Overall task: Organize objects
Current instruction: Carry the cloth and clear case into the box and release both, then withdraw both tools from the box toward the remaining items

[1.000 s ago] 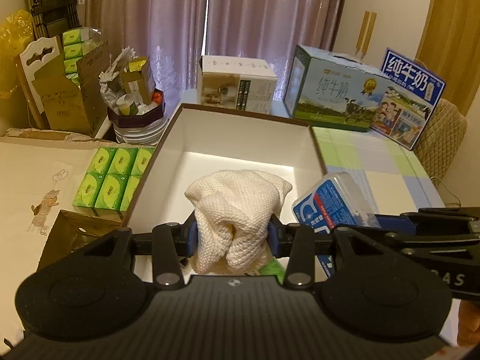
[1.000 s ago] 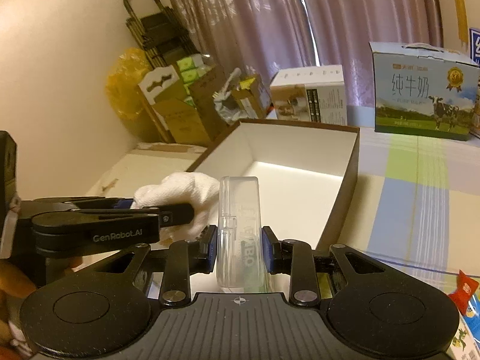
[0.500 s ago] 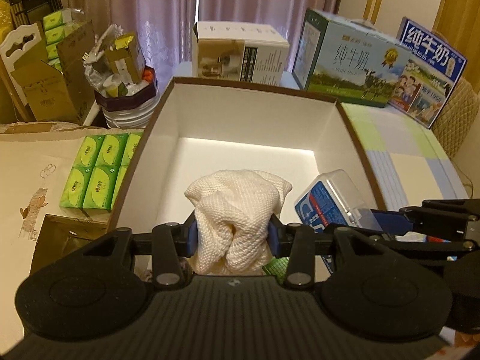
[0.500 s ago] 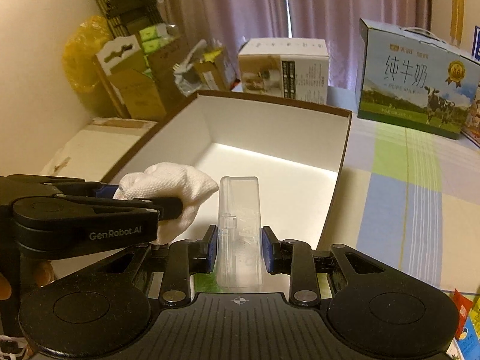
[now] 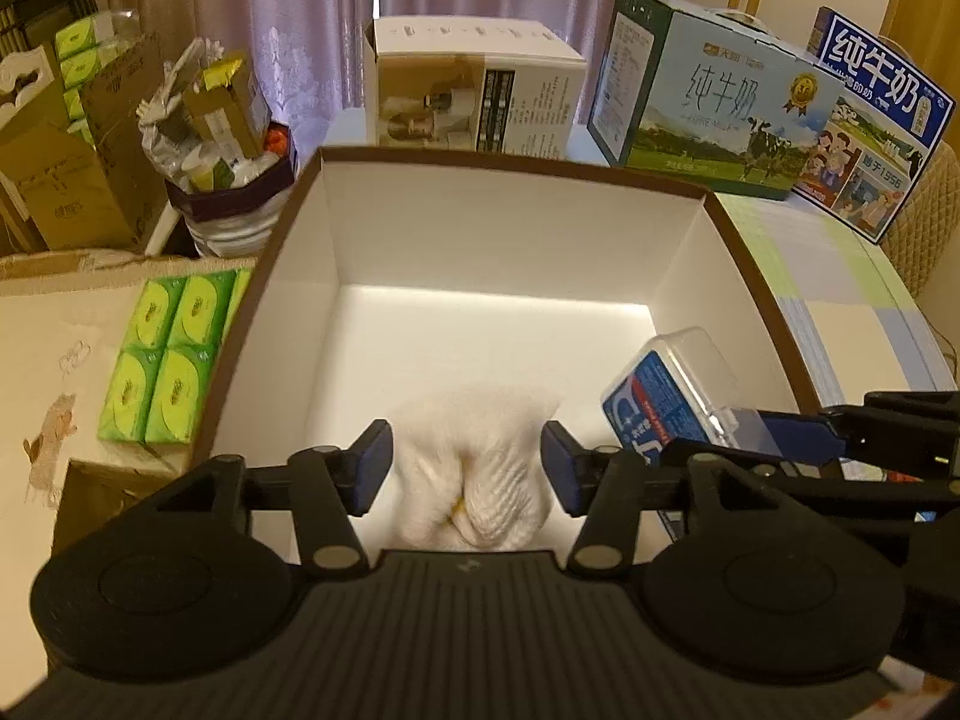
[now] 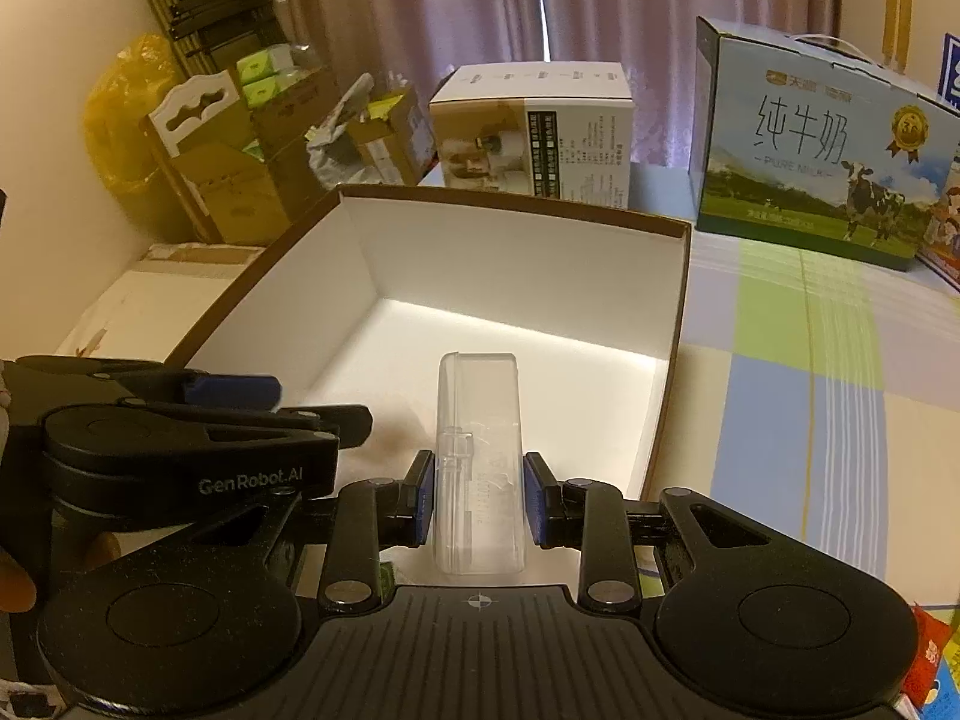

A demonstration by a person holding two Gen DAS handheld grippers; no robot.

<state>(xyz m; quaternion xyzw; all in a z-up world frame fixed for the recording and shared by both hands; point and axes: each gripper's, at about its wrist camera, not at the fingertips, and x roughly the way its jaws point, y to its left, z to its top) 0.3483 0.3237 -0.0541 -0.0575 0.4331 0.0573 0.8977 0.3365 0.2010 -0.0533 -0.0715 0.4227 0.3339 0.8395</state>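
A second ago the left gripper (image 5: pixel 467 465) was squeezing the white cloth (image 5: pixel 474 480). Now its jaws are opening, and the blurry cloth sits loose between them, low inside the big white box (image 5: pixel 510 252). The right gripper (image 6: pixel 479 501) still pinches the clear plastic case (image 6: pixel 479 468) tight — it is over the box too, lower than before. Green tissue packs (image 5: pixel 159 360) lie just left of the box. Milk cartons (image 5: pixel 714 96) stand behind it — nothing blocks the box floor.
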